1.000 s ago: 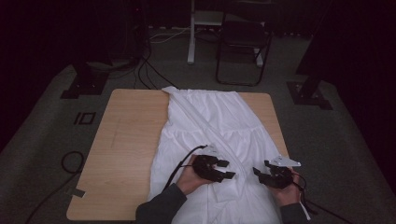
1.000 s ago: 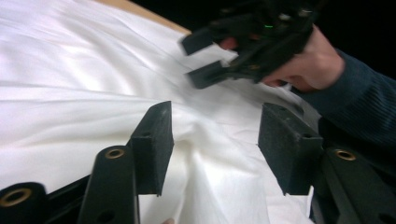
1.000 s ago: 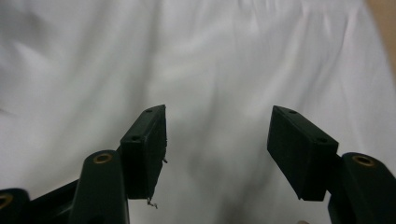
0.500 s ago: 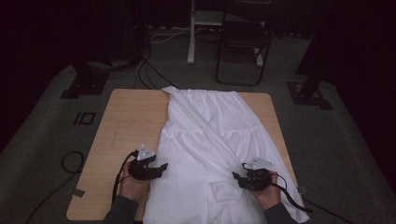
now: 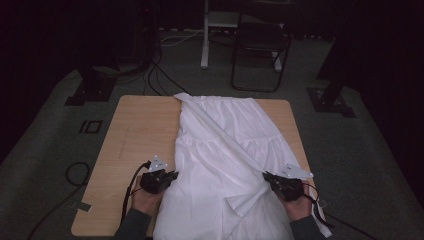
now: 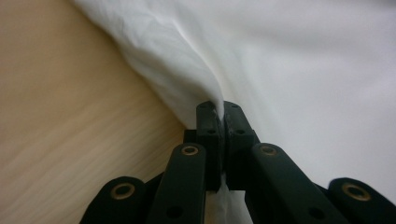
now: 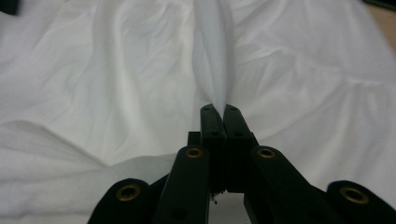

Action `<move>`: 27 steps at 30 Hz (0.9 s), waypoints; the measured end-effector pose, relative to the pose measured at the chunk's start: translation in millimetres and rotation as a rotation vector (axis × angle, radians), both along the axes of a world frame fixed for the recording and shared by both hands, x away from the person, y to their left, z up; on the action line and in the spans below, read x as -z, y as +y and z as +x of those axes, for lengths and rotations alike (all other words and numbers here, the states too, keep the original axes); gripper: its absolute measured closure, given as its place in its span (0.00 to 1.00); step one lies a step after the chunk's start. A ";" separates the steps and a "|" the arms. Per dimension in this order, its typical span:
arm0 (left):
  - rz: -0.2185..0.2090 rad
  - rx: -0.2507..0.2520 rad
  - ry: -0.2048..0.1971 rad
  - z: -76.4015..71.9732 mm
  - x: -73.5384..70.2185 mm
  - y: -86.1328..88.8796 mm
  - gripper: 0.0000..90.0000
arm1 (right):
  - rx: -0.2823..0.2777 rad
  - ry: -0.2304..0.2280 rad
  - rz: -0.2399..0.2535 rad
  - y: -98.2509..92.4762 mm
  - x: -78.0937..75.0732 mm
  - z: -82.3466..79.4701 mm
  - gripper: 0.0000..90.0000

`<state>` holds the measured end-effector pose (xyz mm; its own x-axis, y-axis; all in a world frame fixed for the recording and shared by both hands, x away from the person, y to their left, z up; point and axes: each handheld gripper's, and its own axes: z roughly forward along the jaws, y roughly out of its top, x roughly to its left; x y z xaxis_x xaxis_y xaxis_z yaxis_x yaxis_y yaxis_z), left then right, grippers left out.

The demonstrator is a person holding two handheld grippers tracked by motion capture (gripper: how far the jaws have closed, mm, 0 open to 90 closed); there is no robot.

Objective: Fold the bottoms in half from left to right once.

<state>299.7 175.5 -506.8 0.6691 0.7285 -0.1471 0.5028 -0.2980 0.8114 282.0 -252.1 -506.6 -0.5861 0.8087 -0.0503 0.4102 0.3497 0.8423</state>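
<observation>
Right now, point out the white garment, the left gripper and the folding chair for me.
white garment [image 5: 225, 135]: high view, on its flat middle panel.
left gripper [image 5: 172, 176]: high view, at its jaw tips, shut on the garment's edge.
folding chair [image 5: 260, 36]: high view, on its dark seat.

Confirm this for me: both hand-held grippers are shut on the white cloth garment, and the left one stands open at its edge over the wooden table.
Not quite. The left hand-held gripper is shut, not open: the left gripper view shows its jaws pinching the edge of the white cloth garment beside the wooden table. The right hand-held gripper is shut on it too.
</observation>
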 end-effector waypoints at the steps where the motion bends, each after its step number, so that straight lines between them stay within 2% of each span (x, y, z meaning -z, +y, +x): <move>1: -0.028 0.040 -0.033 -5.4 -11.3 -2.6 0.98 | 0.010 -0.019 0.000 -4.3 -5.2 -0.6 0.99; 3: -0.043 0.067 -0.080 -12.2 -28.9 -9.4 0.98 | 0.056 -0.076 0.011 -18.5 -20.4 -2.4 0.99; 4: -0.030 0.061 -0.089 -12.6 -31.5 -11.8 0.97 | 0.099 -0.106 0.032 -31.7 -31.3 -3.5 0.99; 5: 0.019 0.039 -0.106 -12.1 -31.9 -16.4 0.97 | 0.130 -0.122 0.045 -40.4 -37.1 -3.9 0.99; 6: 0.063 0.016 -0.103 -9.5 -27.8 -22.8 0.96 | 0.179 -0.140 0.048 -51.5 -43.3 -4.5 0.99; 7: 0.071 0.013 -0.087 -7.1 -23.5 -26.5 0.96 | 0.229 -0.144 0.037 -64.2 -47.0 -3.7 0.99; 8: 0.086 0.018 -0.071 -3.3 -16.5 -32.2 0.95 | 0.246 -0.137 0.026 -71.2 -46.3 -1.5 0.99; 10: 0.152 0.012 -0.057 3.9 0.1 -46.4 0.92 | 0.284 -0.092 -0.003 -86.5 -34.4 6.9 0.99; 11: 0.169 0.009 -0.030 8.4 8.9 -53.0 0.89 | 0.289 -0.052 -0.010 -91.7 -23.9 12.6 0.99; 13: 0.213 0.008 0.007 16.2 25.7 -64.3 0.83 | 0.303 0.019 -0.075 -96.8 2.3 23.8 0.99; 14: 0.253 0.009 0.026 19.7 34.1 -69.8 0.79 | 0.307 0.053 -0.095 -99.4 15.9 28.9 0.99; 15: 0.273 0.009 0.029 20.9 38.5 -72.9 0.79 | 0.313 0.097 -0.095 -102.6 31.7 34.0 0.98; 18: 0.309 0.003 0.014 23.6 45.0 -78.3 0.84 | 0.308 0.165 -0.087 -104.3 57.0 39.7 0.98; 19: 0.327 -0.009 0.009 25.0 43.6 -78.4 0.89 | 0.306 0.153 -0.074 -103.7 61.2 39.4 0.98; 20: 0.327 -0.009 0.009 25.0 43.6 -78.4 0.93 | 0.306 0.153 -0.074 -103.7 61.2 39.4 0.98; 21: 0.372 -0.038 -0.021 30.0 43.4 -77.7 0.93 | 0.310 0.160 -0.062 -103.4 61.2 39.2 0.97; 23: 0.395 -0.074 -0.038 38.5 43.6 -72.1 0.96 | 0.286 0.169 -0.081 -95.0 59.5 38.7 0.98; 27: 0.434 -0.178 -0.035 64.5 41.4 -51.9 0.96 | 0.223 0.169 -0.074 -73.9 59.4 40.3 0.98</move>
<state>364.2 123.6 -548.2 0.5276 0.8213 0.2171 0.5514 -0.5255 0.6479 322.3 -326.0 -566.0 -0.3994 0.9163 -0.0310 0.6162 0.2933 0.7309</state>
